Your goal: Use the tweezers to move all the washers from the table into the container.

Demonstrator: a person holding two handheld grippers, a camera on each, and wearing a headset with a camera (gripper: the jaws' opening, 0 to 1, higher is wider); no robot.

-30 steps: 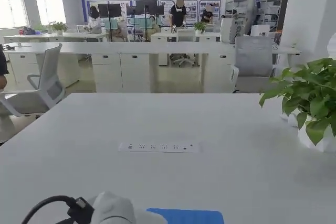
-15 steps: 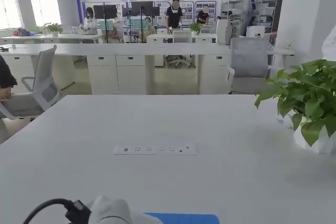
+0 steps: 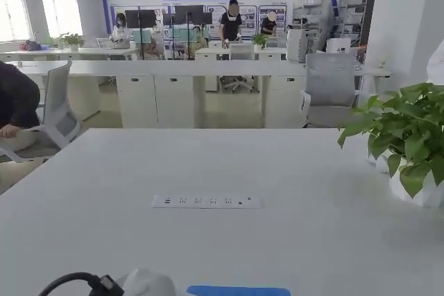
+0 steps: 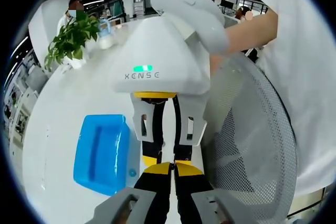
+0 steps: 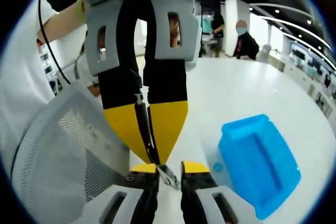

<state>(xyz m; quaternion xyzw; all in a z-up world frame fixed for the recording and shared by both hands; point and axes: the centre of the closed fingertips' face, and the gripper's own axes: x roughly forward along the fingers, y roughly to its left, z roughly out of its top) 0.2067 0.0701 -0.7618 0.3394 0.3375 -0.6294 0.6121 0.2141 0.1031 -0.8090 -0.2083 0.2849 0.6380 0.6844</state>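
Observation:
The tweezers (image 5: pixel 146 137) are a thin metal pair, clamped between the yellow-and-black jaws of my left gripper (image 5: pixel 149 153), which comes down from the top of the right gripper view. Their tip lies between the yellow-tipped jaws of my right gripper (image 5: pixel 169 178), which stand close together on it. In the left gripper view the right gripper (image 4: pixel 167 156) faces the camera nose to nose with my left gripper (image 4: pixel 171 174). The blue container (image 4: pixel 102 153) (image 5: pixel 260 158) sits on the white table beside them, and its edge (image 3: pixel 239 290) shows in the head view.
A gripper's white housing (image 3: pixel 147 283) with a black cable pokes up at the table's near edge. A power strip (image 3: pixel 207 202) is set in the table's middle, and a potted plant (image 3: pixel 409 143) stands at right. A mesh chair back (image 4: pixel 252 156) is close by. People stand at far desks.
The head camera has shifted a little. A seated person at the far left has come further into view. The housing and container stay at the bottom edge.

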